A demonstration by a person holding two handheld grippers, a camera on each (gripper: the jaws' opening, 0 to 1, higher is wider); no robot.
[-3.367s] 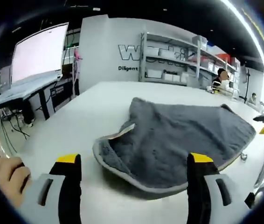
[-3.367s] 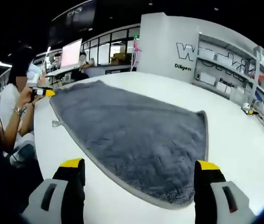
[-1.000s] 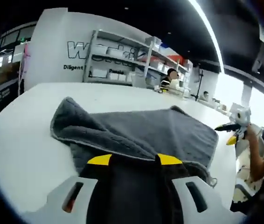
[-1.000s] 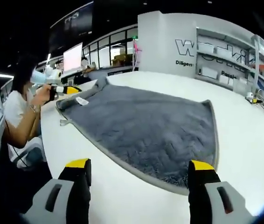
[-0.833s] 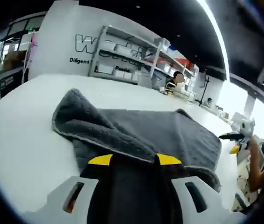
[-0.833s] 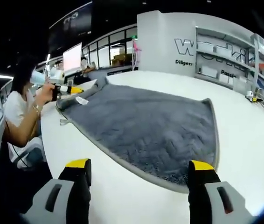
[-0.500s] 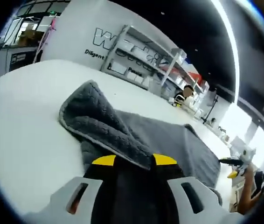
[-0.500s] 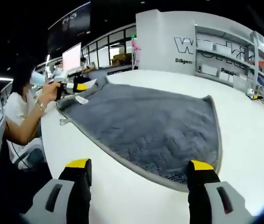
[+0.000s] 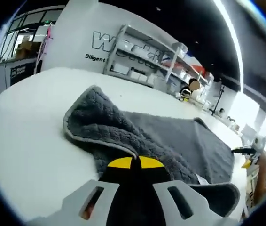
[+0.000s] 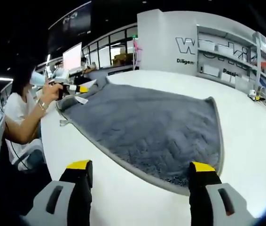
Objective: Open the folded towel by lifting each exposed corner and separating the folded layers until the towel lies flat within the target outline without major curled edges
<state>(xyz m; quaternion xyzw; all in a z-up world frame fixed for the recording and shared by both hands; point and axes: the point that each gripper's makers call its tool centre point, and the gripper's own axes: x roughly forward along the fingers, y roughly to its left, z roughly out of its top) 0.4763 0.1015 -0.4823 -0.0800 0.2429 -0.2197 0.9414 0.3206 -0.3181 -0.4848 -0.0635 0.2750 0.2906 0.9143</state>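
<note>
Lying spread across a white tabletop, a grey towel with a pale bound edge, mostly flat in the right gripper view, near corner rounded and close to the right tongs. At the left of that view, seated at the tabletop's edge, a person in a white top, a hand holding the left tongs by the towel's far corner, yellow tips touching the raised fold there. A small white label just beside that corner, on the grey pile. Right tongs' jaws wide apart, released, yellow-tipped, with the towel's near edge showing between them and nothing gripped. Further right, a white wall with dark lettering and shelving behind the tabletop.

Seen from the left gripper view: left tongs clenched, yellow tips pressed together on the towel's bound edge, grasping a corner layer. Left of the tips, a thick fold of towel lifted and curled over itself, pale trim running round its rim, white tabletop bare beside it. To the right, the rest of the towel stretching flat toward the far side. At the far right edge, the right tongs and a hand, small and indistinct. No target outline legible on the tabletop in either view.
</note>
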